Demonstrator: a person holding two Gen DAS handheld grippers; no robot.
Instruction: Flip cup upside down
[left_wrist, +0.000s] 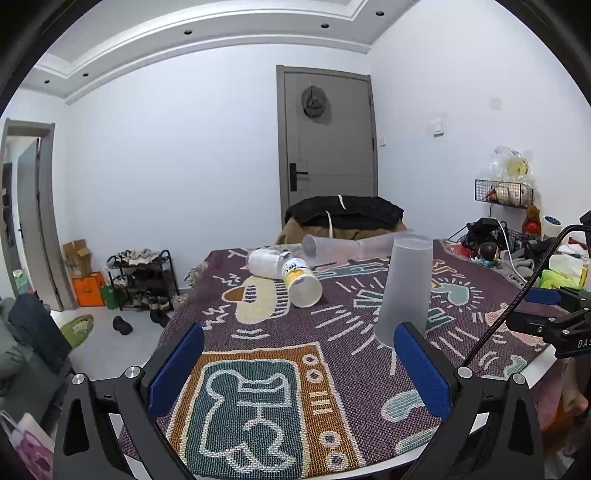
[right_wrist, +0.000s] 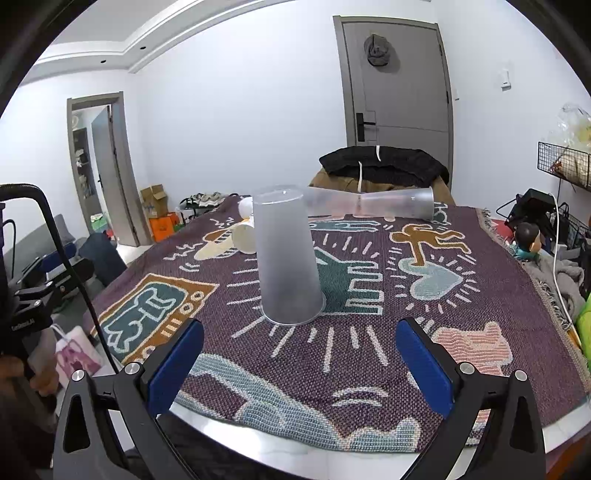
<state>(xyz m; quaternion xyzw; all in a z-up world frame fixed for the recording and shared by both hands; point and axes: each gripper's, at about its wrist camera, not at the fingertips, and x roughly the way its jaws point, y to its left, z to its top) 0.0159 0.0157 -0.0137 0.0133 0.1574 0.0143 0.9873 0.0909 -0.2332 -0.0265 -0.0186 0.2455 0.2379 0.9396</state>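
Note:
A frosted translucent cup stands upside down, rim on the patterned tablecloth, just ahead of my right gripper, which is open and empty. The same cup shows in the left wrist view, ahead and right of my left gripper, which is open and empty, its right finger close in front of the cup's rim. The right gripper shows at the right edge of the left wrist view.
Two frosted cups lie on their sides at the far table end. A white-and-yellow paper cup and a white cup lie on their sides left of them. The patterned cloth covers the table. Clutter stands at the right.

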